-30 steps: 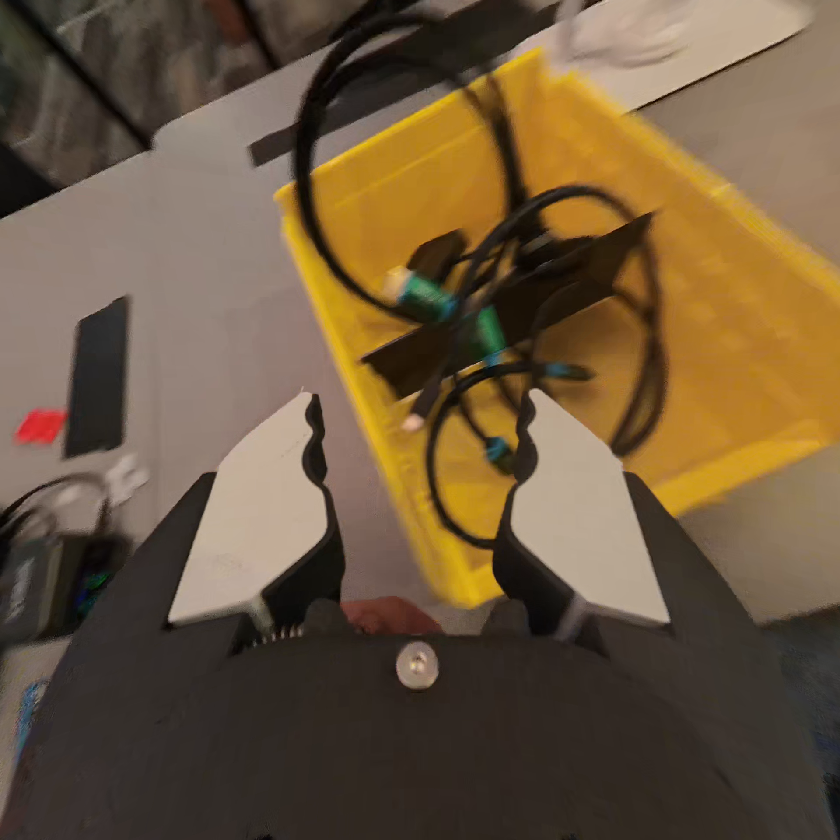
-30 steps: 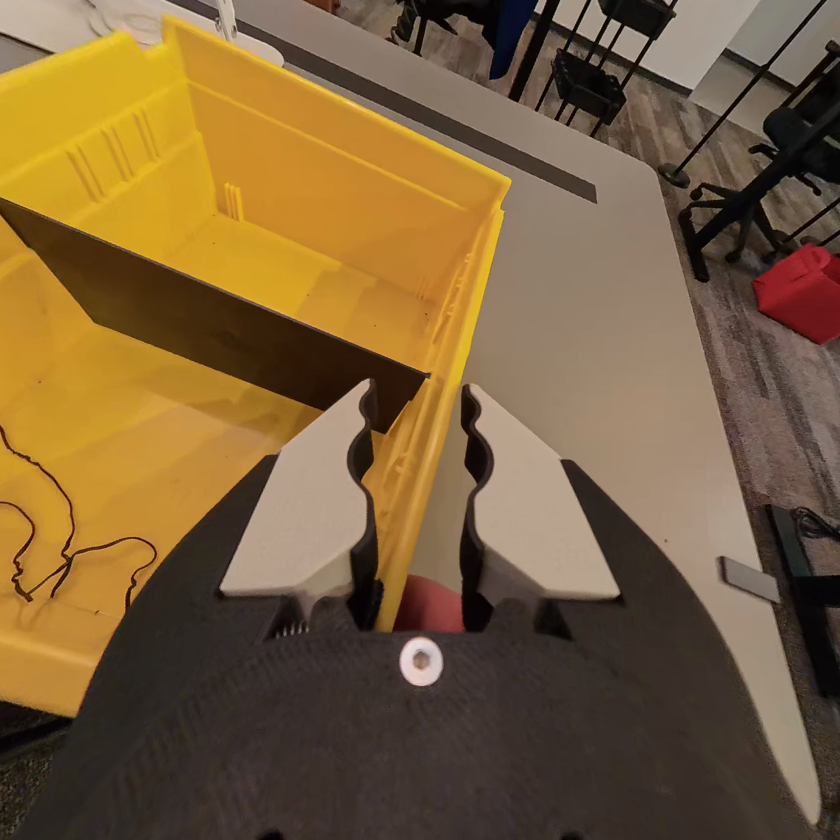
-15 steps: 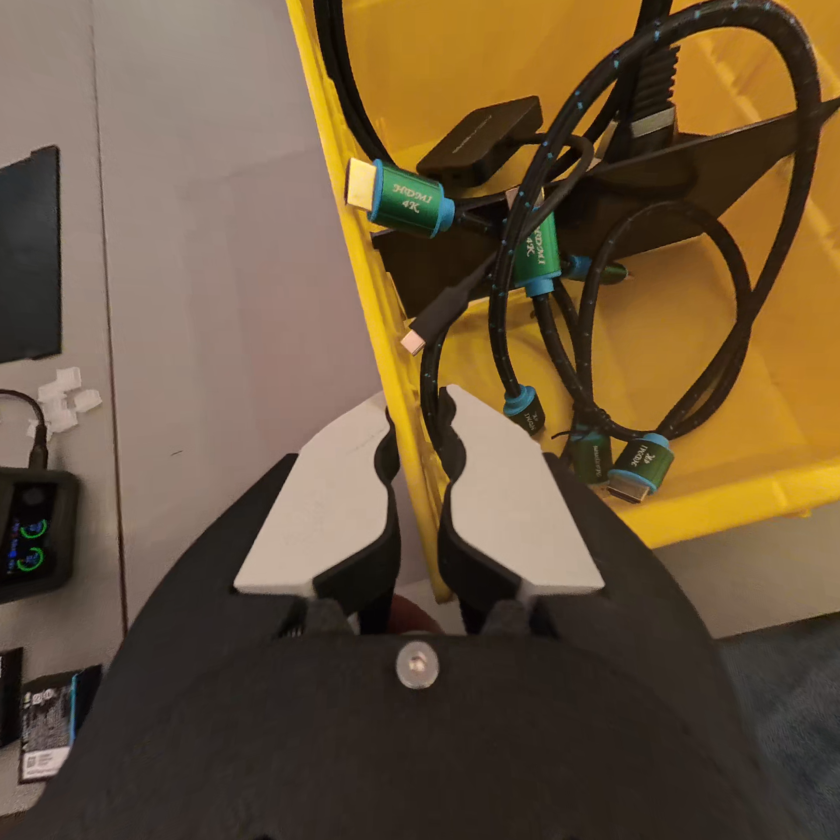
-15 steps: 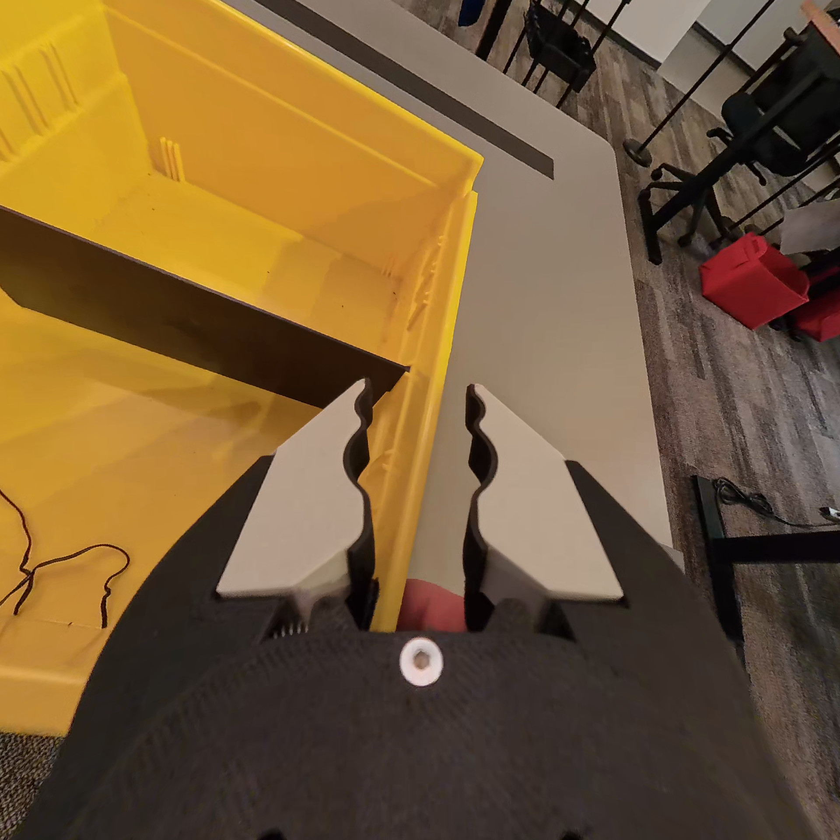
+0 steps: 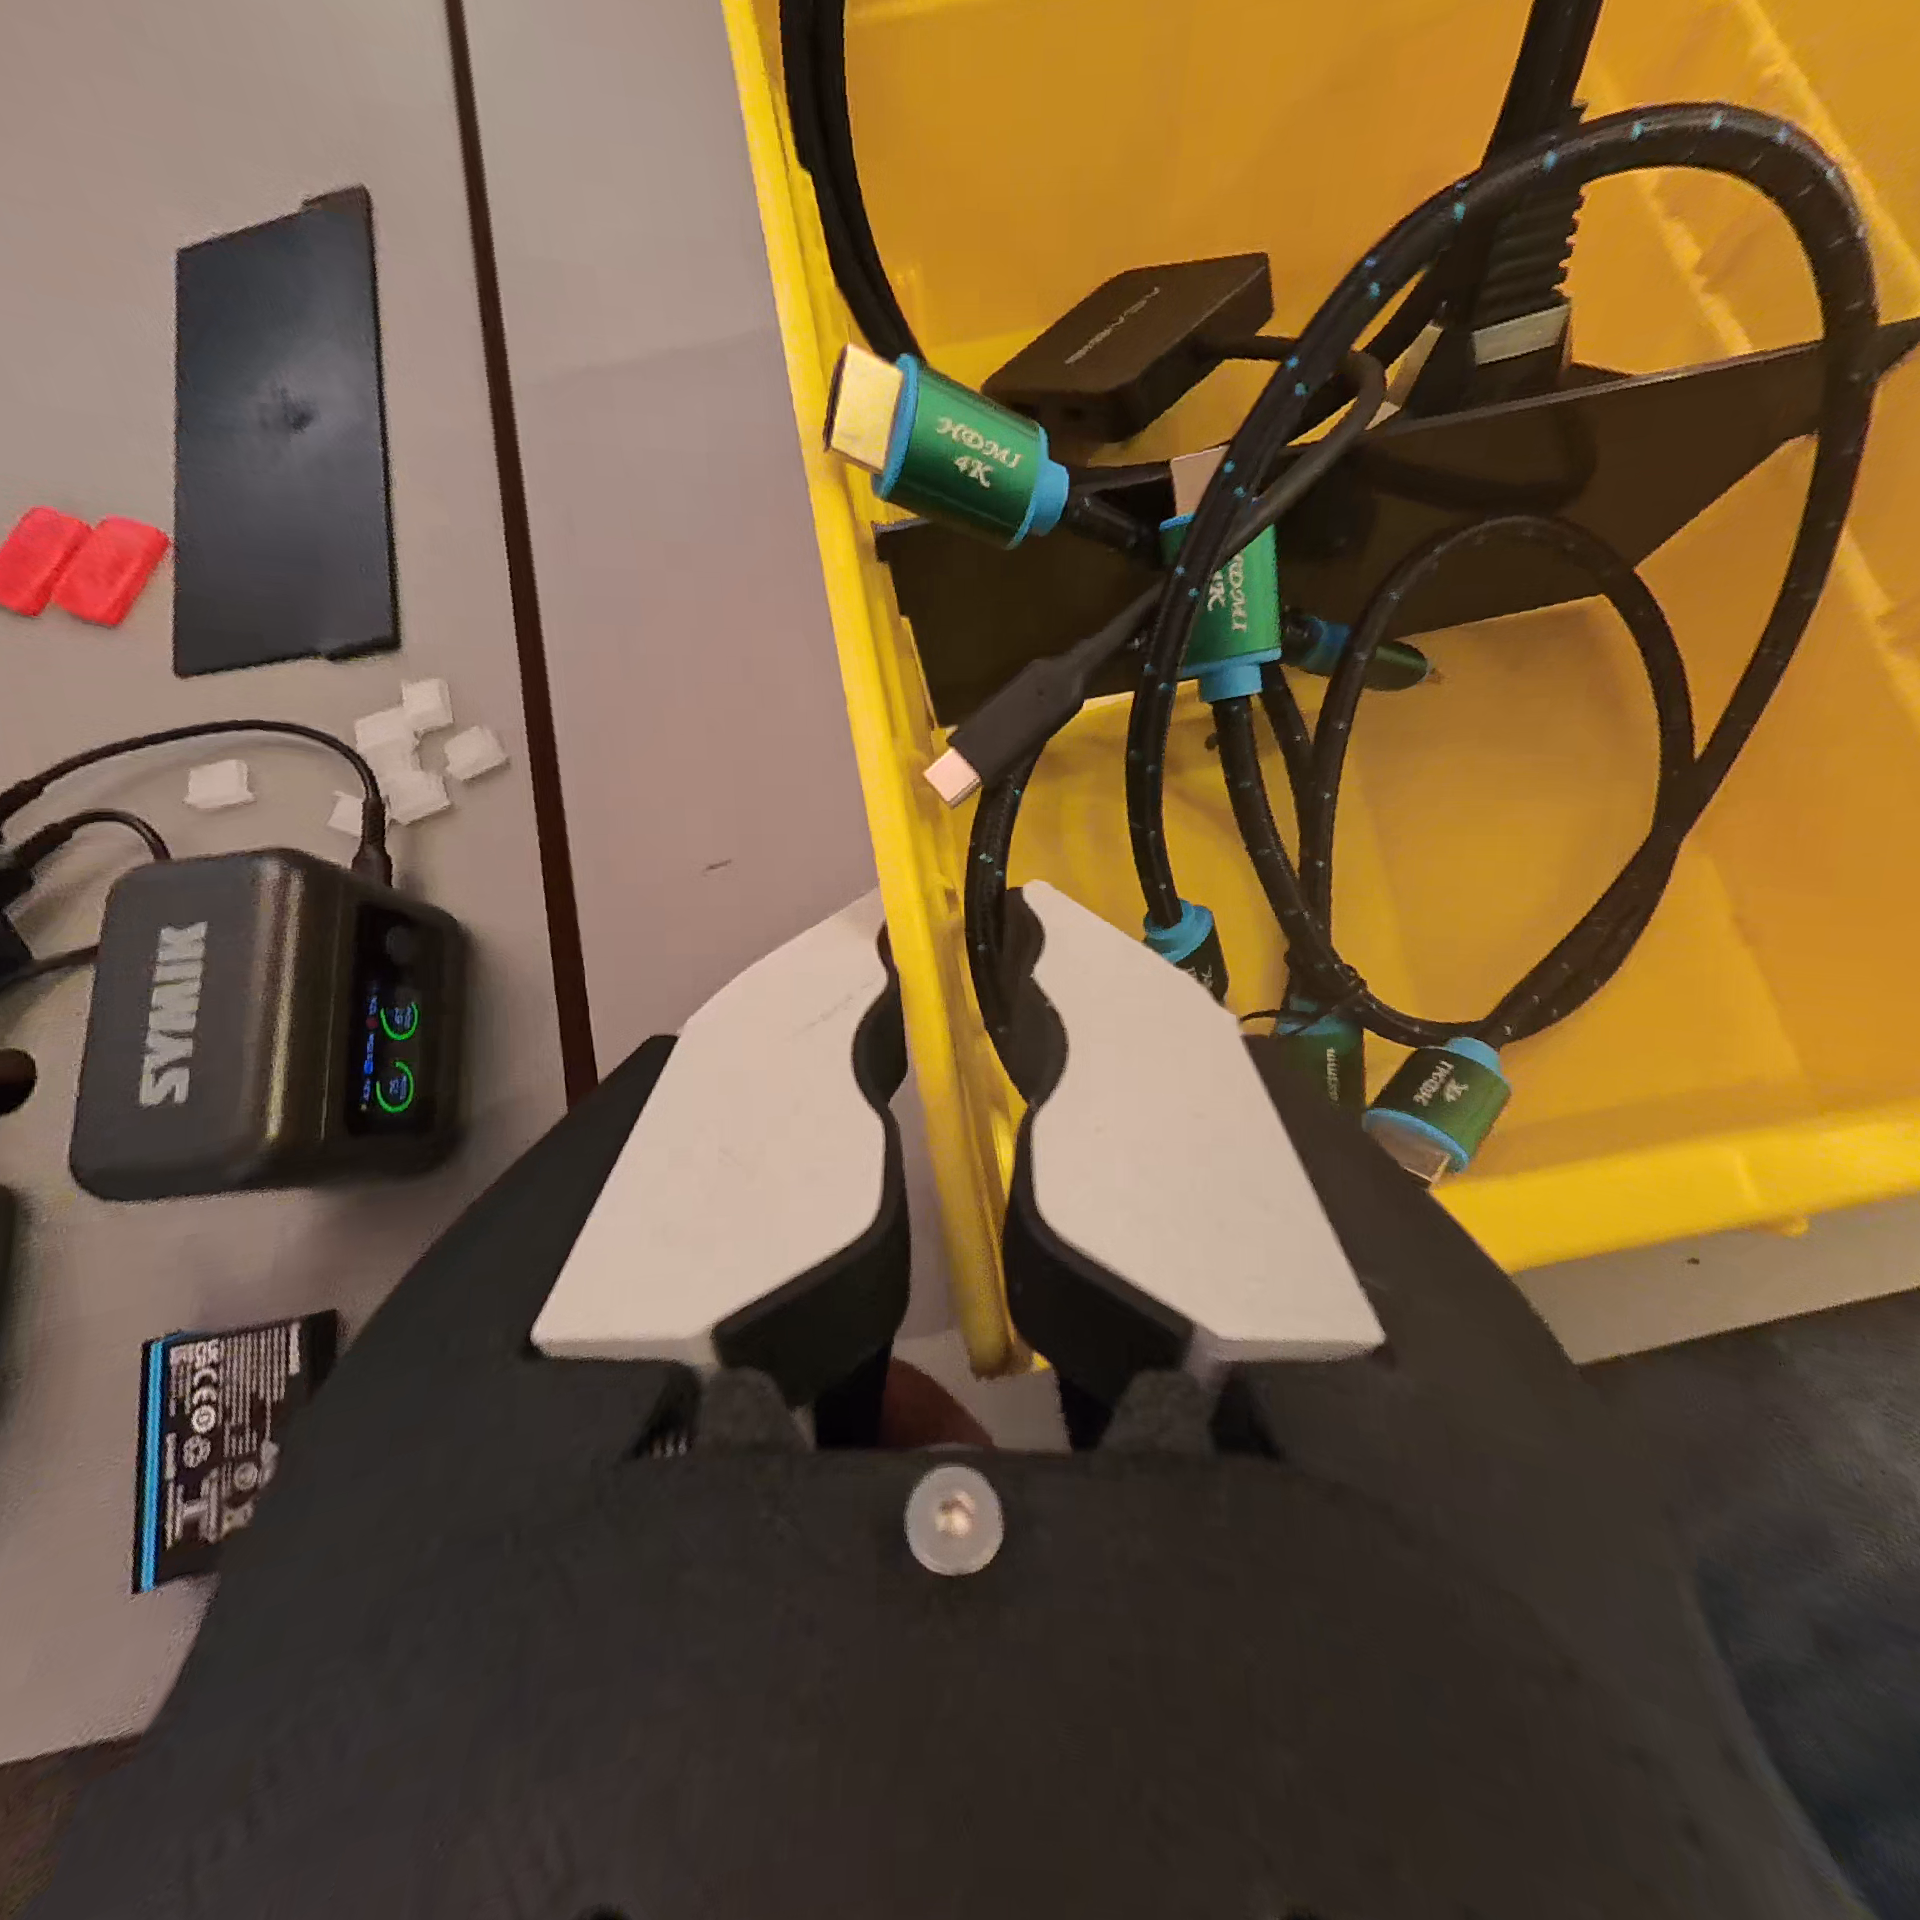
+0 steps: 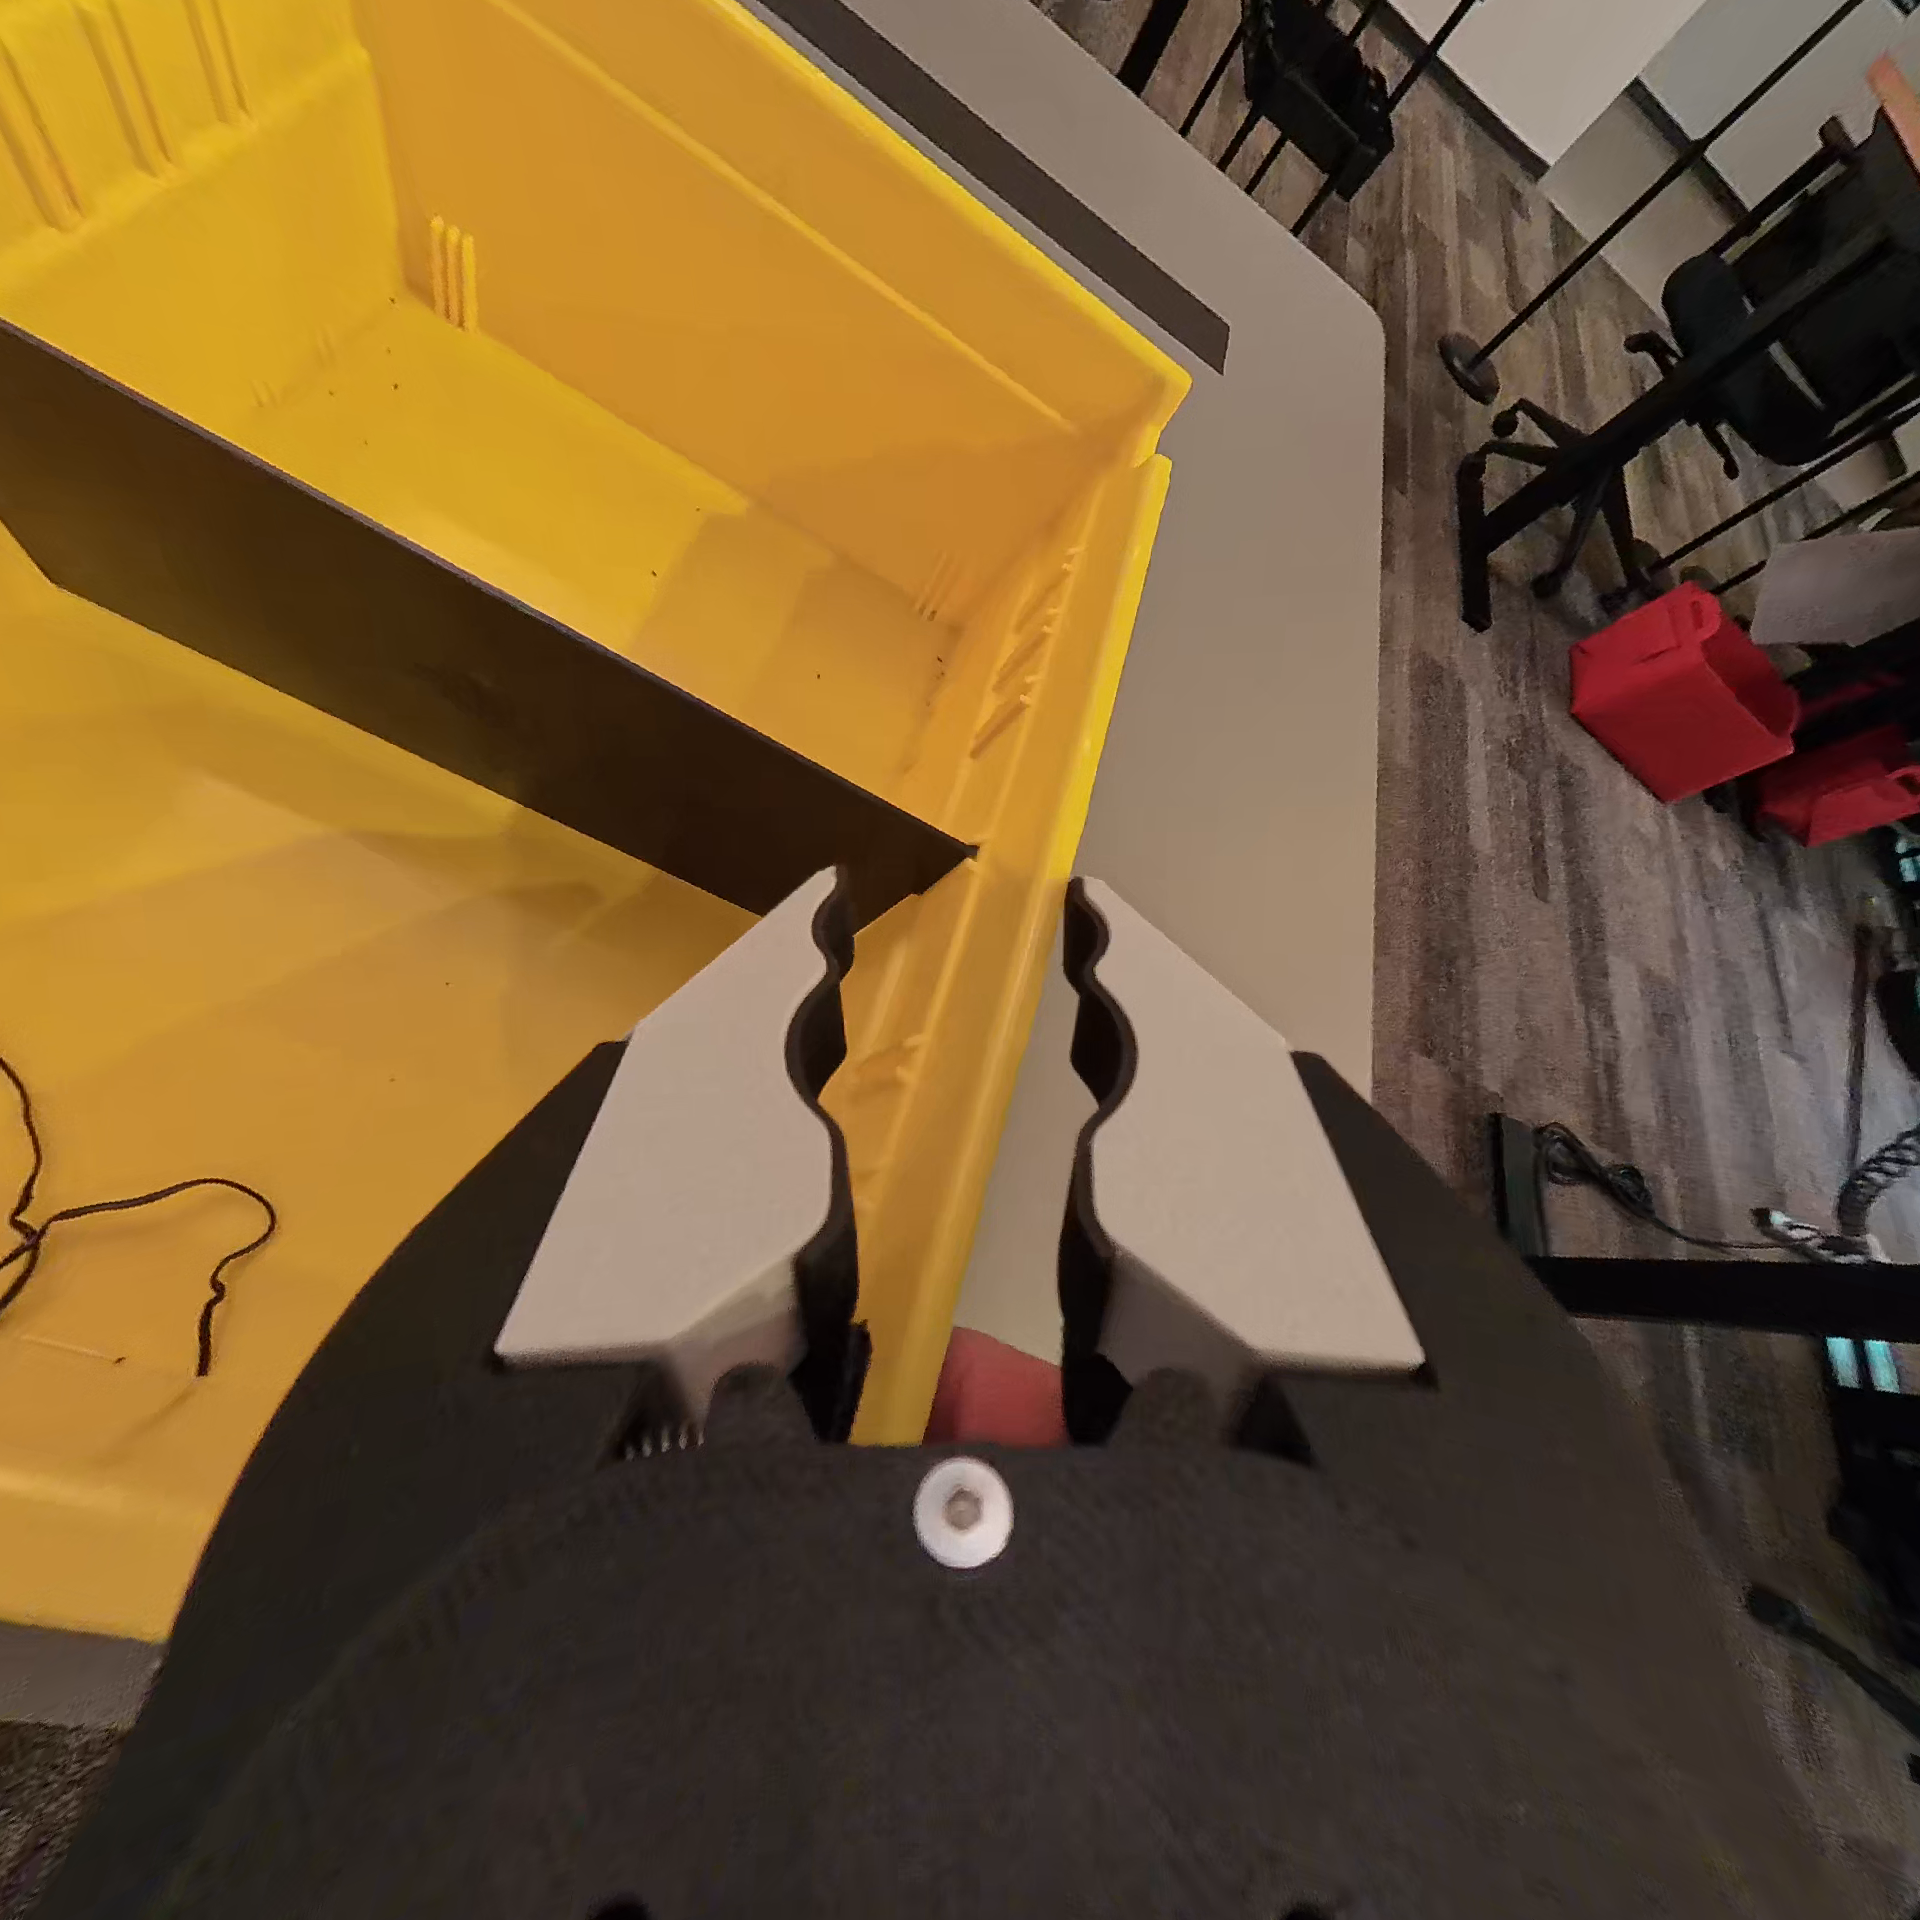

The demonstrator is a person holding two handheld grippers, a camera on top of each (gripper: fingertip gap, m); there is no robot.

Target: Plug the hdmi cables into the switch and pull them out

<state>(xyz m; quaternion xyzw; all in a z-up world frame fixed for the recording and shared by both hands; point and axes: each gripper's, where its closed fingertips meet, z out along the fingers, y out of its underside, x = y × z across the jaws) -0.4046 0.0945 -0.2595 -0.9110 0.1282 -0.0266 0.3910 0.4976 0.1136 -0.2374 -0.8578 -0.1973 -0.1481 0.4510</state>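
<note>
A yellow bin [image 5: 1662, 1153] holds a tangle of black braided HDMI cables with green plugs [image 5: 951, 457] [image 5: 1439, 1101], a small black switch box [image 5: 1132, 332] and a black cable with a small silver plug [image 5: 997, 738]. A black divider [image 5: 1455, 499] crosses the bin. My left gripper [image 5: 951, 899] is shut on the bin's left wall. One braided cable runs just inside its right finger. In the right wrist view my right gripper [image 6: 954, 881] straddles the bin's right wall [image 6: 1039, 727], jaws narrow, holding it. That end of the bin [image 6: 727, 260] holds only a thin thread [image 6: 156, 1236].
On the grey table left of the bin lie a black charger box [image 5: 249, 1018] with cords, a flat black card [image 5: 281, 436], red pieces [image 5: 78, 566], white bits [image 5: 416, 748] and a labelled battery [image 5: 218, 1444]. Right of the bin, the table edge [image 6: 1371, 727], floor, chairs, red boxes [image 6: 1683, 696]. Spacing between my two grippers at the tips: around 90 cm.
My left gripper was open above the bin, then came down and shut on its left wall. My right gripper kept its hold; the table and floor behind it shifted.
</note>
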